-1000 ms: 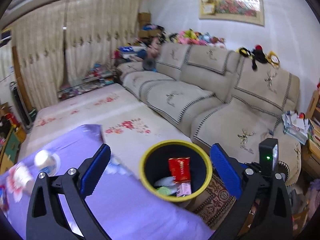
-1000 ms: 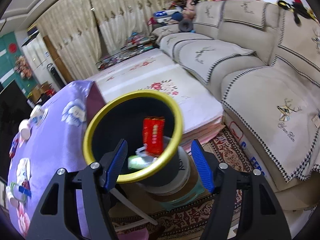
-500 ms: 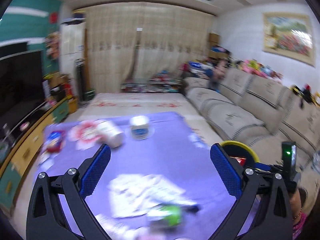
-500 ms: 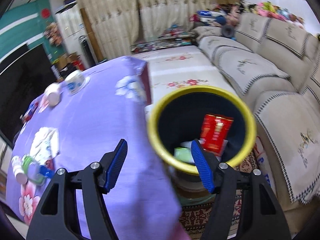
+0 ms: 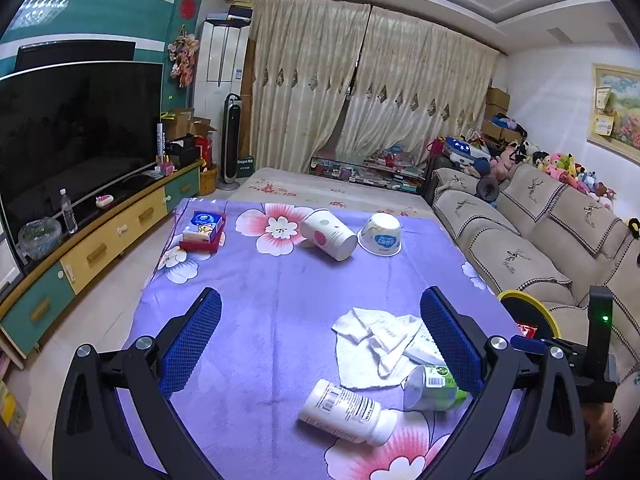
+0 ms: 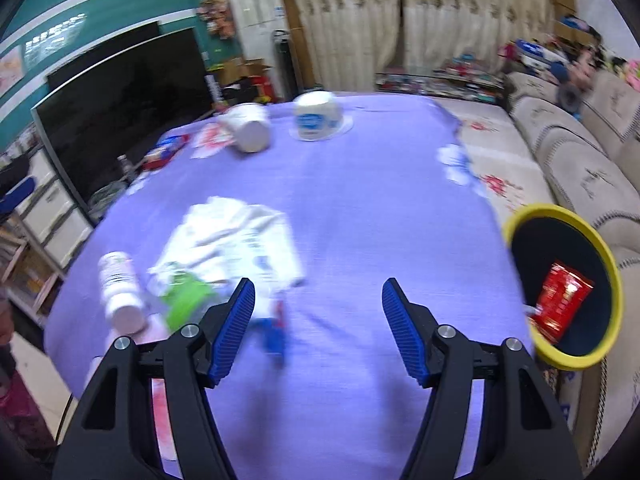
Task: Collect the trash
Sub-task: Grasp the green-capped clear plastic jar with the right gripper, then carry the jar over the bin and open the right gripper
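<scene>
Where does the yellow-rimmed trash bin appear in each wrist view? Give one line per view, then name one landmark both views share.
Left wrist view: the trash bin peeks out at the right edge, behind the right blue finger.
Right wrist view: it sits at the right, off the table's edge, with a red packet inside.
Shared landmark: the upside-down white bowl at the table's far end.

Left gripper (image 5: 320,340) jaws wide apart, empty, right gripper (image 6: 318,312) likewise, both angled downward

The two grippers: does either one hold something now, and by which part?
Nothing is held. The left gripper and the right gripper both stand open, with only the purple tablecloth showing between their fingers.
</scene>
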The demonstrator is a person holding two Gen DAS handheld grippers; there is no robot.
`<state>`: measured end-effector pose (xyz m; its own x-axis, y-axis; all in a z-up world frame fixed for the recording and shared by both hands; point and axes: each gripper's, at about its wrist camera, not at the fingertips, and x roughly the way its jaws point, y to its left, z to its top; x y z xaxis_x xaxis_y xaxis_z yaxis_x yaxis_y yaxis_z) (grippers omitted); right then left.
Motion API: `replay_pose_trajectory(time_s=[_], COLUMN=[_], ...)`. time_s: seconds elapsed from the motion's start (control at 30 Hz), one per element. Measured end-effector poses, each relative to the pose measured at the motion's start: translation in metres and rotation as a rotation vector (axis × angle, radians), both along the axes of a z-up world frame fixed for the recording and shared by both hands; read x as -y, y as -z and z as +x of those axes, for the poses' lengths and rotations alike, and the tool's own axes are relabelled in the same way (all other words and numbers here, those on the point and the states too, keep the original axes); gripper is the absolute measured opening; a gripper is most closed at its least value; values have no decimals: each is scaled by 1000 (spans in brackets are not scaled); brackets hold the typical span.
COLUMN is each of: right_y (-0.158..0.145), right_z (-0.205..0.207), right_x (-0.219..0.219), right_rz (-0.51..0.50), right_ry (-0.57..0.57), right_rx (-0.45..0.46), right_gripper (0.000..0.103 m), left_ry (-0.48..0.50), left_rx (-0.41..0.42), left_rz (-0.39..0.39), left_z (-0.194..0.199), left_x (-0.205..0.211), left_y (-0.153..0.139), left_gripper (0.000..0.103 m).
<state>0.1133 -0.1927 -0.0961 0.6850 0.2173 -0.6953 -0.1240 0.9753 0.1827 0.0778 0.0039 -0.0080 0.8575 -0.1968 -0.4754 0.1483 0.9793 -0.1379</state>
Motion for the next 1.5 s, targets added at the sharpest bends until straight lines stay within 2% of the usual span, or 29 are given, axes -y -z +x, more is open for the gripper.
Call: replay_pose_trajectory(time_s=[0.17,0.37,0.5,0.73,0.83,1.0,1.23,1.33,1.5], right_y=[-8,-3,3,10,12,12,27,28,27], right_z=[-7,-2,-1,-5,-7,-4,7,7,10], right_x=[-37,-66,-81,-91,-97,-112,-117,-118,-115], right_rz=[-26,-63,-97,-95,-86,-109,-112,-142,-133], right_ry=[-128,-180,-138,1,36,108,173,196,180], right_rx=[37,28,17,-3,-18,10,-35,-15,-11], right_gripper=[63,71,77,79,80,84,84,73,73], left_ry=[-8,-19,-23,11,27,38,23,15,18], left_rx=[6,33,50,48,45,36,38,30,13], left_rz=[0,5,7,3,-15,-57,-87,-97,-98], left_z=[-2,-11,-19,-20,-19,-16,-19,-18,-14], left_x=[12,13,13,9,3,-12,-31,-35,-34], left_y=[-5,-13,-19,-18,-15,-8,-3,0,6], left_gripper=[98,98,98,98,98,98,98,98,98])
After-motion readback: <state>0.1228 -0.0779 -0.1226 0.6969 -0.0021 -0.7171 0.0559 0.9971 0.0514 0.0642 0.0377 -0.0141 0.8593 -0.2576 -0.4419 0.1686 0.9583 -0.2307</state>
